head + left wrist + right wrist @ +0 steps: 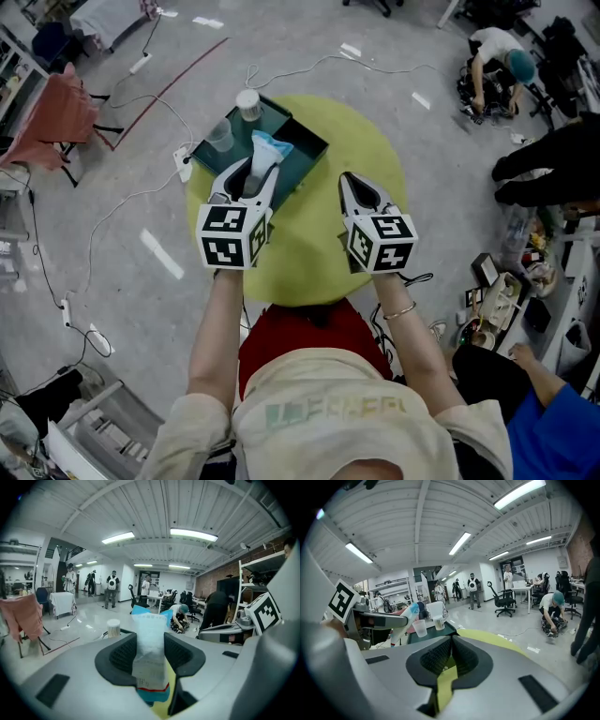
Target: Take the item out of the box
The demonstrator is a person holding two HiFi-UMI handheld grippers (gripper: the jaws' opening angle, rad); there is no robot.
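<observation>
A dark teal box (pixel 298 142) lies on the round yellow-green table (pixel 323 244). My left gripper (pixel 255 175) is shut on a white and blue pouch (pixel 265 155), held up over the box's near edge. Between the black pads the same pouch (pixel 151 653) stands upright, with a red stripe near its bottom. My right gripper (pixel 357 190) hovers over the table to the right of the box, shut and holding nothing (pixel 449 657). From the right gripper view the pouch (pixel 401 614) and box (pixel 432 632) show at the left.
Inside the box stand a clear plastic cup (pixel 219 136) and a white-lidded jar (pixel 248 104). Cables (pixel 122 202) run over the floor to the left of the table. A person (pixel 495 62) crouches at the far right, and cluttered gear (pixel 506 291) sits near the right.
</observation>
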